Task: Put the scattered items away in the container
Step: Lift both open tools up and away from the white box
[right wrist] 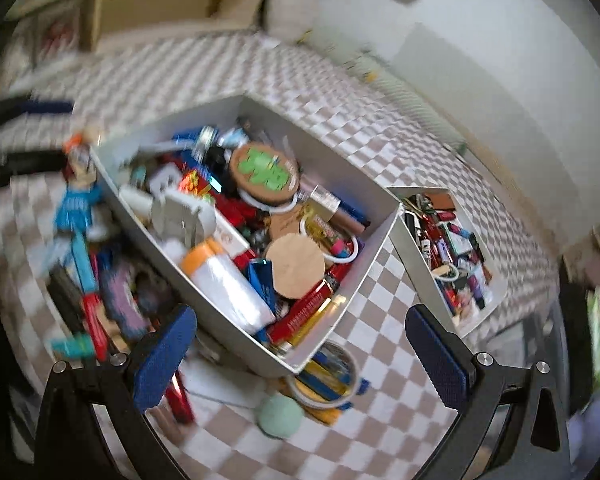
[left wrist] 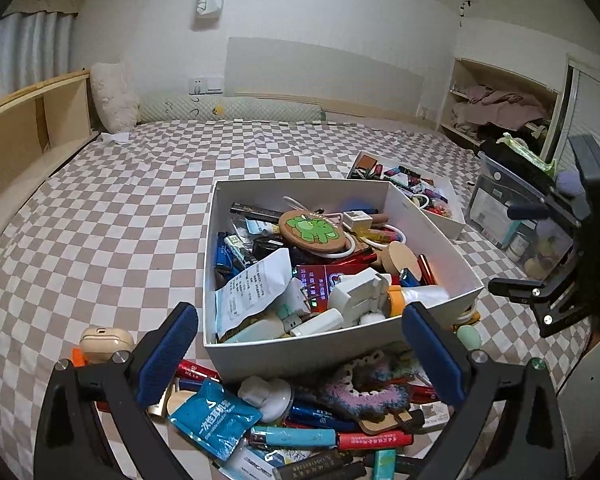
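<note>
A white box [left wrist: 436, 236] full of small items sits on the checkered bed; it also shows in the blurred right wrist view [right wrist: 380, 236]. Scattered items lie in front of it: a blue packet [left wrist: 214, 416], a white round object [left wrist: 266, 396], a crocheted scrunchie [left wrist: 364, 390], pens and lighters [left wrist: 374, 439], and a beige earbud case [left wrist: 106, 343]. My left gripper [left wrist: 300, 350] is open and empty above this pile. My right gripper [right wrist: 300, 350] is open and empty by the box's near corner, above a green ball [right wrist: 280, 416] and a tape ring [right wrist: 326, 376]. It also shows at the left wrist view's right edge [left wrist: 548, 264].
A second, smaller white box [left wrist: 444, 216] of small items stands behind the first on the right, also in the right wrist view [right wrist: 424, 276]. A clear plastic bin [left wrist: 504, 208] sits at the right bed edge. Wooden shelves [left wrist: 24, 120] line the left; pillows lie at the headboard.
</note>
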